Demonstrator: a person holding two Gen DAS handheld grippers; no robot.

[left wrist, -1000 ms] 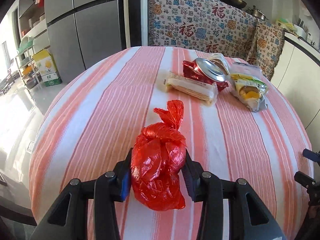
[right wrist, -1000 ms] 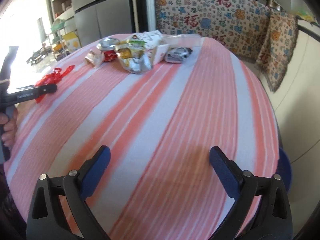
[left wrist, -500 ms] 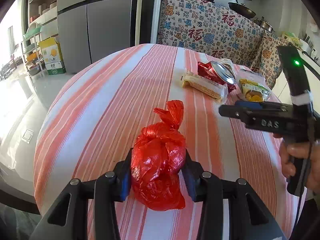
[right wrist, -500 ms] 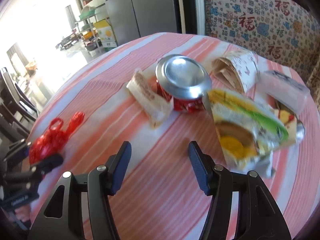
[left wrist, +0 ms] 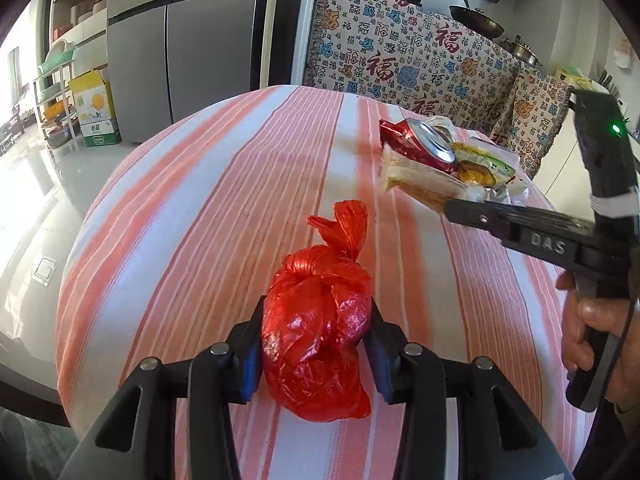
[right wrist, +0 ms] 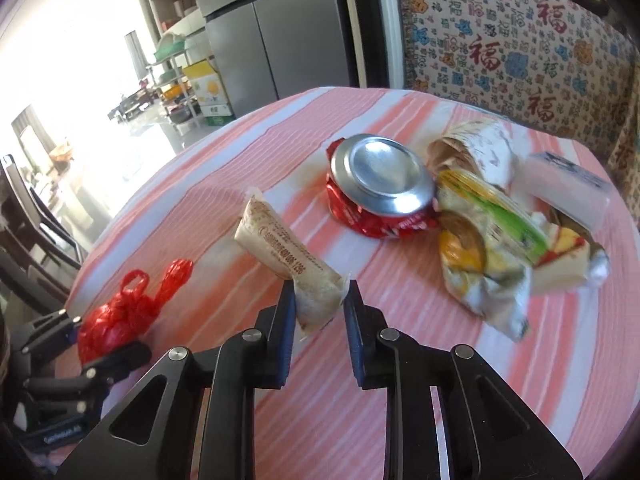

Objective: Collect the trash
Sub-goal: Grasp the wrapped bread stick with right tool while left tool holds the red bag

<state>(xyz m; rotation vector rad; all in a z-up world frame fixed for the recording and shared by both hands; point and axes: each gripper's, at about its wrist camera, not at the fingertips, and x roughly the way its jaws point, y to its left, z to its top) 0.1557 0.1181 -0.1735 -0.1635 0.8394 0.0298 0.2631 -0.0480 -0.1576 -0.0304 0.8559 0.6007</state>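
My left gripper (left wrist: 316, 320) is shut on a knotted red plastic bag (left wrist: 320, 316) at the near side of the striped table (left wrist: 200, 200); the bag also shows in the right wrist view (right wrist: 120, 316). My right gripper (right wrist: 320, 300) is closed around the near end of a beige snack wrapper (right wrist: 288, 256), seen also in the left wrist view (left wrist: 420, 184). Behind it lie a crushed red can (right wrist: 380, 188), a yellow-green chip bag (right wrist: 488, 248) and a paper wrapper (right wrist: 476, 148).
A clear plastic box (right wrist: 568, 188) lies at the far right of the table. A patterned cloth-covered seat (left wrist: 408, 56) stands behind the table, a grey fridge (left wrist: 180, 40) at the back left. The table edge curves close on the left.
My right gripper moved forward to the beige wrapper and closed its jaws around its end. My left gripper kept hold of the red bag and stayed put.
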